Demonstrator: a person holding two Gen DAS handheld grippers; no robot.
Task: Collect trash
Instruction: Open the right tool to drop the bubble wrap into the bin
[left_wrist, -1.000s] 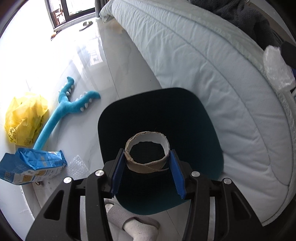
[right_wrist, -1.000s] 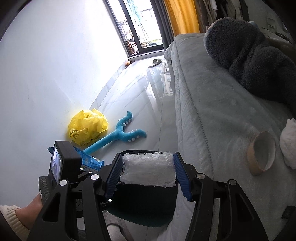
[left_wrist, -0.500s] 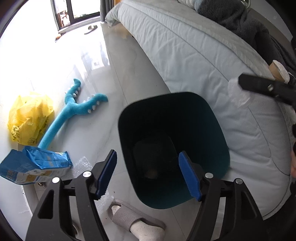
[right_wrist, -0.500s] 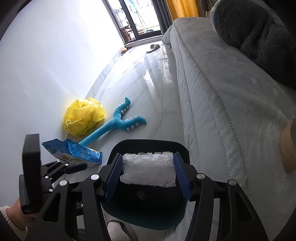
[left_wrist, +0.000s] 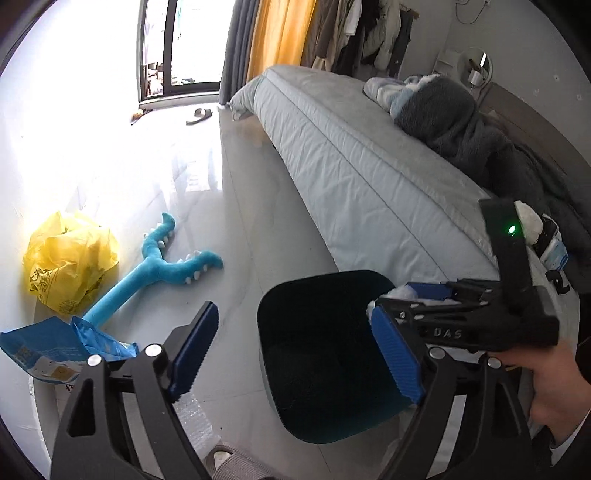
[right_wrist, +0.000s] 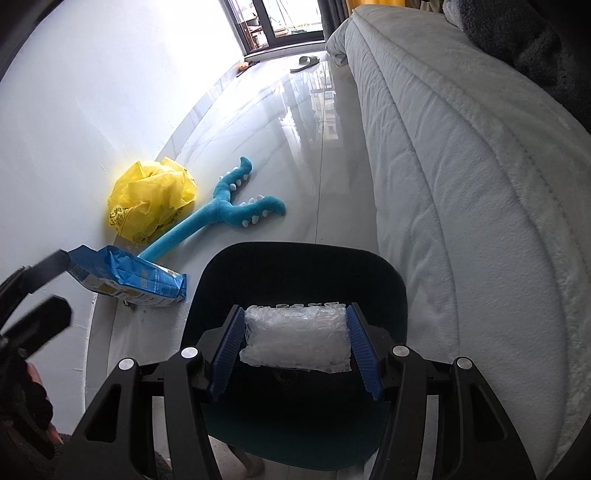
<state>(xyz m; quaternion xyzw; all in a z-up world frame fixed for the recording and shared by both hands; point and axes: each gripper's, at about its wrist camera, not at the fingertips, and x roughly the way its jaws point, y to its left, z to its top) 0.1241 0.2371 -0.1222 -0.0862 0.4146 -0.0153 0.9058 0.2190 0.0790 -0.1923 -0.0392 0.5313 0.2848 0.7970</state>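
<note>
A dark teal trash bin (left_wrist: 325, 354) stands on the floor beside the bed; it also shows in the right wrist view (right_wrist: 295, 280). My left gripper (left_wrist: 295, 350) is open and empty, raised just left of the bin's mouth. My right gripper (right_wrist: 295, 343) is shut on a wad of bubble wrap (right_wrist: 295, 338) and holds it over the bin's opening. In the left wrist view the right gripper (left_wrist: 402, 299) hangs over the bin's right rim. A yellow plastic bag (left_wrist: 66, 266) and a blue snack bag (left_wrist: 62, 350) lie on the floor by the wall.
A blue plush toy (left_wrist: 159, 269) lies on the floor between the yellow bag and the bin. The bed (left_wrist: 369, 177) with a grey blanket (left_wrist: 461, 129) runs along the right. A slipper (left_wrist: 199, 116) lies near the window. Loose bubble wrap (left_wrist: 195, 421) lies below the left gripper.
My left gripper let go of the cardboard roll over the bin, opened, and lifted up and back. My right gripper carried the bubble wrap over the bin's mouth.
</note>
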